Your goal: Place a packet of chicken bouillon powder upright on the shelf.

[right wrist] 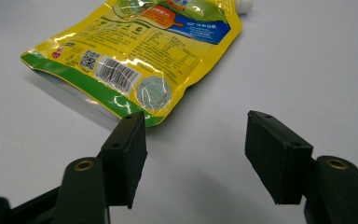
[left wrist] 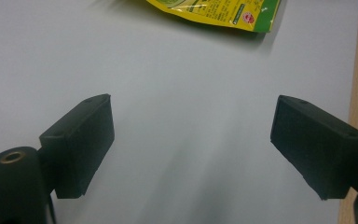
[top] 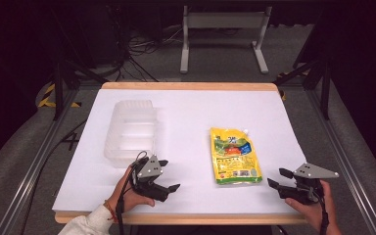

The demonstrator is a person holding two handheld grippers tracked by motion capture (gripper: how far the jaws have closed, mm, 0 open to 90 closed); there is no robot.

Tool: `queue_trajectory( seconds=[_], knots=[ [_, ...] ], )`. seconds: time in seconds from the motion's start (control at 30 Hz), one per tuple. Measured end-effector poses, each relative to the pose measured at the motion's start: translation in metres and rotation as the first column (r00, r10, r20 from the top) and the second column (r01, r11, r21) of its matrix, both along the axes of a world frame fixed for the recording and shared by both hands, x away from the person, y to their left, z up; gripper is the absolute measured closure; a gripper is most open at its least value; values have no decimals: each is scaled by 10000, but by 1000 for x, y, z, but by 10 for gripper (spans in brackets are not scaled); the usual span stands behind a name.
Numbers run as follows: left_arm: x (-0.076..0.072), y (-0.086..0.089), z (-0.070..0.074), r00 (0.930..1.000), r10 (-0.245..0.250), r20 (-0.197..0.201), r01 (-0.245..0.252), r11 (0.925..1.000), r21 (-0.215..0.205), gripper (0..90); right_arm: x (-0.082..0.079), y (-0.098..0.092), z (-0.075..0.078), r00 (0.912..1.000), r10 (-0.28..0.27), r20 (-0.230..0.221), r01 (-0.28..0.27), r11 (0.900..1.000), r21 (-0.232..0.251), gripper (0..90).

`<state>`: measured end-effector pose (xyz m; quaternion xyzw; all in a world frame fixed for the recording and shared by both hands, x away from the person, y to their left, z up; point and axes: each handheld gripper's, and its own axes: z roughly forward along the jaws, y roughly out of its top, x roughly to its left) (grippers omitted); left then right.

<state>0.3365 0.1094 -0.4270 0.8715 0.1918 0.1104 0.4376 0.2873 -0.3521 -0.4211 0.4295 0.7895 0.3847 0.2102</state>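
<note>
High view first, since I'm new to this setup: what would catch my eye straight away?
The bright yellow-and-green pouch lies flat on the white table, right of centre, with its spout at the far end. A clear plastic container stands at the left. At the near edge the left gripper and the right gripper are both open and empty, on either side of the pouch.

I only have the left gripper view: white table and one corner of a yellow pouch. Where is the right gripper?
Observer: The right gripper hovers just right of the yellow pouch, open and empty.
Operator: Anything else on the table?
Observer: A clear plastic container lies beyond the left gripper.
Operator: Does the pouch have a cap?
Observer: Yes, a white cap at its far corner.
</note>
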Motion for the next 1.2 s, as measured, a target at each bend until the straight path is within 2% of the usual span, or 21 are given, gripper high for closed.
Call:
queue_trajectory(
  seconds=[0.37,0.53,0.63,0.7,0.77,0.83,0.9,0.93,0.97,1.0,1.07,1.13,1.2],
  knots=[
    [12,-14,4,9997,-64,-226,57,9994,-333,153,2,4,2,9995,227,-205,-226,9997,48,375],
    [25,-33,7,9991,-134,-399,120,9993,-365,159,7,10,2,9984,449,-352,-445,9989,125,398],
    [34,-45,7,9976,-126,-682,101,9993,-364,161,10,14,1,9971,623,-444,-622,9981,46,434],
    [43,-54,6,9949,-80,-1003,22,9983,-577,161,12,16,1,9967,638,-497,-634,9980,83,443],
    [51,-64,5,9930,-99,-1178,48,9990,-438,163,14,19,1,9958,736,-545,-732,9973,97,450],
    [61,-75,3,9842,-71,-1770,-47,9978,-663,178,17,21,0,9943,829,-664,-823,9965,121,457],
    [66,-86,2,9824,19,-1870,-95,9992,-401,194,20,23,-2,9935,860,-748,-851,9963,143,457],
    [69,-91,1,9837,131,-1796,-186,9994,-293,195,22,23,-3,9920,920,-867,-903,9956,238,457],
    [74,-98,1,9846,454,-1688,-451,9990,56,214,25,24,-5,9905,917,-1020,-903,9957,189,456],
    [79,-102,1,9817,474,-1843,-472,9989,57,235,27,26,-6,9908,817,-1081,-824,9966,-17,455],
    [88,-106,2,9742,704,-2143,-796,9962,-345,226,30,28,-9,9879,886,-1269,-891,9960,15,442],
    [101,-113,1,9589,698,-2749,-883,9945,-555,250,32,29,-11,9854,894,-1450,-898,9960,37,438],
    [109,-120,-3,9467,973,-3071,-1200,9912,-559,265,34,30,-14,9822,962,-1612,-959,9953,98,416]
  ],
)
